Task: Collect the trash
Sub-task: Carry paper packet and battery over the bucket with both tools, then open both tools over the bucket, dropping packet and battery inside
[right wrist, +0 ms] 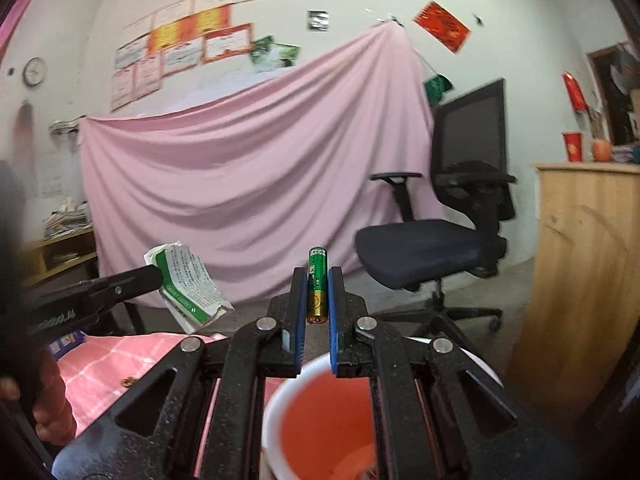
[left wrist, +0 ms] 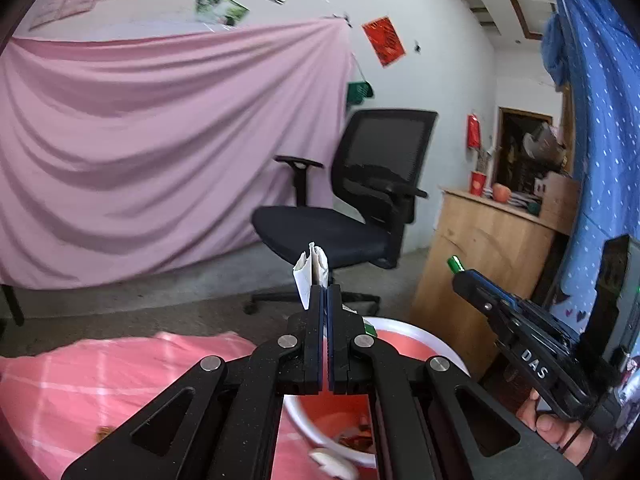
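Note:
My left gripper (left wrist: 324,287) is shut on a crumpled green and white paper packet (left wrist: 311,274), which sticks up past its fingertips. From the right wrist view the same packet (right wrist: 188,286) hangs at the left gripper's tip (right wrist: 154,274). My right gripper (right wrist: 318,274) is shut on a green and gold battery (right wrist: 316,286), held upright between the blue pads. In the left wrist view the battery's green tip (left wrist: 455,264) pokes out of the right gripper (left wrist: 464,274). A red bin with a white rim (left wrist: 420,334) (right wrist: 280,396) sits just below both grippers.
A pink checked cloth (left wrist: 100,376) (right wrist: 104,364) covers the surface to the left of the bin. A black office chair (left wrist: 360,200) (right wrist: 448,216) stands ahead, a wooden cabinet (left wrist: 480,256) (right wrist: 580,280) to the right. A pink sheet (left wrist: 160,140) hangs on the wall.

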{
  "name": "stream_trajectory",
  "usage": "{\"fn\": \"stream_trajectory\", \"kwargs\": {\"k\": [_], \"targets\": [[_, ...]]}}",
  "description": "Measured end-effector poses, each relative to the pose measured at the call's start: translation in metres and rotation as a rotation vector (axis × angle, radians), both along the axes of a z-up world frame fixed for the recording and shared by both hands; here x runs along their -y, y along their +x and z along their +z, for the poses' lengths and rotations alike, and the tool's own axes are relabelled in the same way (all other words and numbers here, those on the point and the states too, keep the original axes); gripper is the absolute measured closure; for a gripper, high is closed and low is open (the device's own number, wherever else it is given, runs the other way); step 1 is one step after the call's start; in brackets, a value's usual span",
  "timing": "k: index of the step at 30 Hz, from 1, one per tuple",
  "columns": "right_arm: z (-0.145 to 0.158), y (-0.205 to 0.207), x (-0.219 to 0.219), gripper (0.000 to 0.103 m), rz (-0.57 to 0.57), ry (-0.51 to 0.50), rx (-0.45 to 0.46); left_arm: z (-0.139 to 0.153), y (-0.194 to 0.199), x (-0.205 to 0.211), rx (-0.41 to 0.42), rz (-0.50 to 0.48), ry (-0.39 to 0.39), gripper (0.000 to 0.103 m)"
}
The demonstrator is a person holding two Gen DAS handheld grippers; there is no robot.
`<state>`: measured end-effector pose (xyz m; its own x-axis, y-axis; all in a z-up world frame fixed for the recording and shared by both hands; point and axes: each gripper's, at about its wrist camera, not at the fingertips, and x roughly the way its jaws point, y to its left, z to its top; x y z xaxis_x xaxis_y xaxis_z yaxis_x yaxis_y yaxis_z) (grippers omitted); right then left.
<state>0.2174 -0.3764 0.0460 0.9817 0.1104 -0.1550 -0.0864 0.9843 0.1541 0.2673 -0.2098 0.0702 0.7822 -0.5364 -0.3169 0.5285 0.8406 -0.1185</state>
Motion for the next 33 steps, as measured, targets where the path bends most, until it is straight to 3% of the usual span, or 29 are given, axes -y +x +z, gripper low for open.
{"fn": "stream_trajectory", "kwargs": {"k": [9,18,27,31,33], "targets": [[-0.022,0.012,0.040,0.071,-0.046,0.053,-0.156,-0.024,0.015,0.047,-0.162,-0.070,0.053,0.103],[-0.041,0.025,0.051,0.070,-0.039,0.095,-0.267,-0.039,0.031,0.047,-0.313,-0.083,0.064,0.103],[-0.043,0.029,0.049,0.068,-0.039,0.094,-0.291,-0.042,0.040,0.034,-0.358,-0.053,0.068,0.102],[-0.041,0.030,0.046,0.060,-0.036,0.086,-0.283,-0.038,0.039,0.026,-0.345,-0.029,0.065,0.102],[-0.039,0.030,0.044,0.055,-0.037,0.089,-0.270,-0.035,0.038,0.019,-0.335,-0.009,0.063,0.095]]}}
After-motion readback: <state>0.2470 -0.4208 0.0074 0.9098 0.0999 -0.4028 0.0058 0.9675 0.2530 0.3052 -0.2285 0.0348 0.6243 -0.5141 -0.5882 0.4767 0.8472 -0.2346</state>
